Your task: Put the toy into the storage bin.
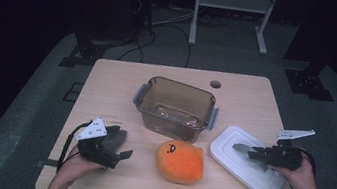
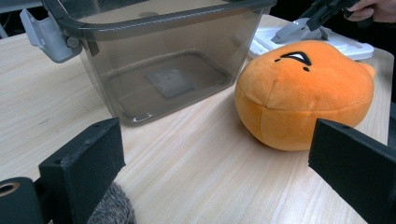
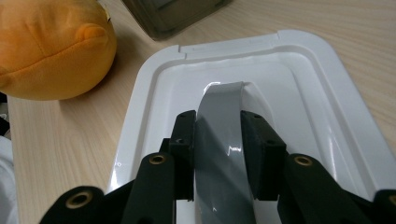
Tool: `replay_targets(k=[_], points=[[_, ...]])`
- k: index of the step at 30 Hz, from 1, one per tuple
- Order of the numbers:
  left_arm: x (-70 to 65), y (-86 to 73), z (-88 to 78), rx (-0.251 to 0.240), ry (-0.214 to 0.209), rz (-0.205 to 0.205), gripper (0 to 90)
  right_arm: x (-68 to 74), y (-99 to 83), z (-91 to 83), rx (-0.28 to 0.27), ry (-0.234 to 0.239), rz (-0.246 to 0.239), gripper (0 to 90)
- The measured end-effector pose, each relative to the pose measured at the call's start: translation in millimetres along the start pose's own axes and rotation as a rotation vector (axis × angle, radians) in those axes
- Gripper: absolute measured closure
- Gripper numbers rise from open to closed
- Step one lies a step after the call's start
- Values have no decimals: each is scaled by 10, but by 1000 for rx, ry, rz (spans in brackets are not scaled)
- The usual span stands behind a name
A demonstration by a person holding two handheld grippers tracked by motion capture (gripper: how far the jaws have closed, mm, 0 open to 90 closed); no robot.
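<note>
Left gripper (image 1: pixel 119 155) rested on the table's (image 1: pixel 121 92) near-left part, jaws wide with nothing between them, facing the orange plush toy (image 1: pixel 180 162). Right gripper (image 1: pixel 244 150) had its jaws clamped on the grey handle (image 3: pixel 223 140) of the white lid (image 1: pixel 247 159), lying near-right beside the toy. Farther back stood the clear brown container (image 1: pixel 174 106), uncovered.

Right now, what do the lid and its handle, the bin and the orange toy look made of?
White lid: glossy hard plastic, with highlights. Grey handle: smooth shiny plastic, probably. Bin: smoky see-through plastic; its floor shows through. Orange toy: plush fabric, fuzzy and seamed.
</note>
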State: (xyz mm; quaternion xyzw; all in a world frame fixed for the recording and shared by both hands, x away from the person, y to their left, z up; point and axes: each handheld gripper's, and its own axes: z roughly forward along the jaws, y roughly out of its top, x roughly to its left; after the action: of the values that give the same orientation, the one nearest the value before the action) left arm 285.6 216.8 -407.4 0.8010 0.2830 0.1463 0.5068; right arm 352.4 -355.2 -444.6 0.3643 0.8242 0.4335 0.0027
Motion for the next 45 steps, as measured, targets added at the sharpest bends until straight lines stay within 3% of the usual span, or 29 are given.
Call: replay_targets(k=[15,24,45], points=[[-1,-3,7,2,-4,-2,29,-3,-83,30,0,4,8,662],[-2,2,1,0,-3,0,28,51,29,-65,-28,0,-10,577],[4,-8,1,4,-1,-2,28,588,482,1,-87,123,-150,397]])
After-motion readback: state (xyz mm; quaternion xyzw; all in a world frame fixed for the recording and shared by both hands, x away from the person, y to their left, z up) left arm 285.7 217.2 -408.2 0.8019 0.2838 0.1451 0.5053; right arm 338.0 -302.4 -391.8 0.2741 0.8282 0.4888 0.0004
